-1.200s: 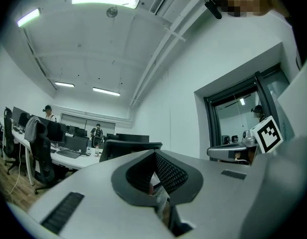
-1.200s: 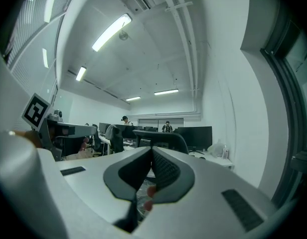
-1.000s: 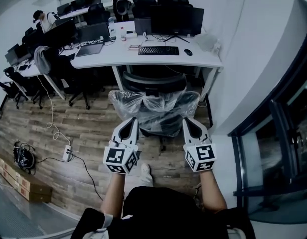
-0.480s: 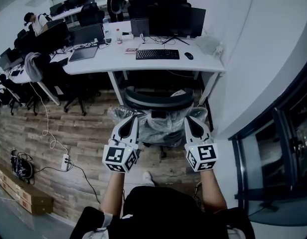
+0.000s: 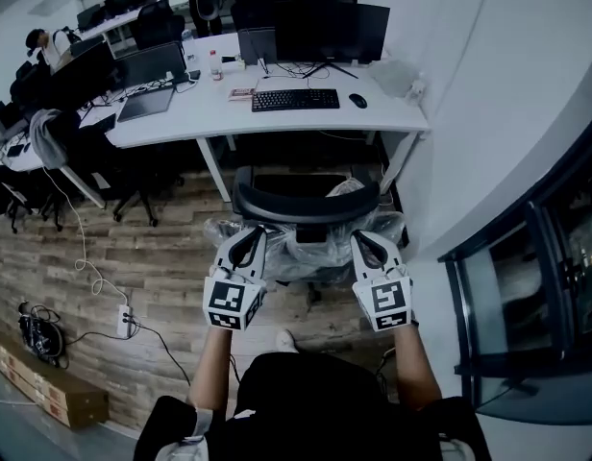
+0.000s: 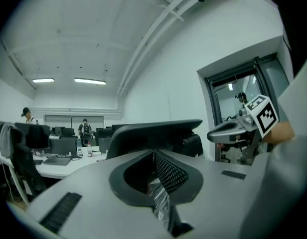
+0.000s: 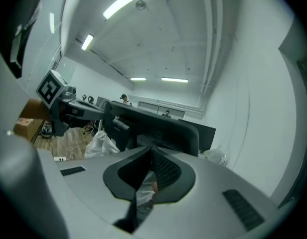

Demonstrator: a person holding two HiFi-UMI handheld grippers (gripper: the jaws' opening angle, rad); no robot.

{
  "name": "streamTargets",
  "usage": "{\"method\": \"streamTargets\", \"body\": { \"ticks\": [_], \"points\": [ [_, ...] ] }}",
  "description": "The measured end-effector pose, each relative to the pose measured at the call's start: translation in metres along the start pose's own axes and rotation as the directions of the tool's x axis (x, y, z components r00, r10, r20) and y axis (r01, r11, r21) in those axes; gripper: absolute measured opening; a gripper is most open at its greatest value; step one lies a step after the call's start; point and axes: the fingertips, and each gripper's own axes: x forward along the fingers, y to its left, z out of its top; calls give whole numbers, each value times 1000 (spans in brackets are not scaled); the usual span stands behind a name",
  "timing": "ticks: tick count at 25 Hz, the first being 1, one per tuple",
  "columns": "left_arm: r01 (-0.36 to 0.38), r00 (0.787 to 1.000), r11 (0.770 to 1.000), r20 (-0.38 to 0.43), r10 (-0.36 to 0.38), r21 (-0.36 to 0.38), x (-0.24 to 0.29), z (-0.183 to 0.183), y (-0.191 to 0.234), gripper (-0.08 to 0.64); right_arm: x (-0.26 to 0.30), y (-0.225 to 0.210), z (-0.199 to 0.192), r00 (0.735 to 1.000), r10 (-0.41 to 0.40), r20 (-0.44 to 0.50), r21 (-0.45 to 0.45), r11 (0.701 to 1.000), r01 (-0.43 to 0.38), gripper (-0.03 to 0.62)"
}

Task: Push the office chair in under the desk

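The push is in hand, and by the look of it in its later part: the office chair (image 5: 306,203), its backrest wrapped in clear plastic film (image 5: 320,246), stands at 12 o'clock from the person, between the legs of the white desk (image 5: 277,115), with its backrest just short of the desk's near edge. The left gripper (image 5: 250,233) meets the film at the backrest's 8 o'clock corner and the right gripper (image 5: 364,239) meets it at the 4 o'clock corner. Both have their jaws drawn fully together, so they act as blunt pushers; crinkled film shows in the gap behind each pair of tips, but whether any is pinched cannot be told. The next move probably calls for an even shove from both grippers straight toward 12 o'clock, so the chair does not swivel toward the desk leg (image 5: 395,159) at its 2 o'clock.
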Motion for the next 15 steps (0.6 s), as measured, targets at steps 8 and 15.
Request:
{"method": "streamTargets", "body": {
  "ticks": [8,15],
  "points": [
    [43,990,970,-138,-10,241,13,-29,3,33,18,12,-33,986,48,-161,-274,957,-92,26],
    [199,962,898,-251,-104,392,26,-45,-12,212,29,13,-45,968,83,-236,-370,914,-168,179]
  ]
}}
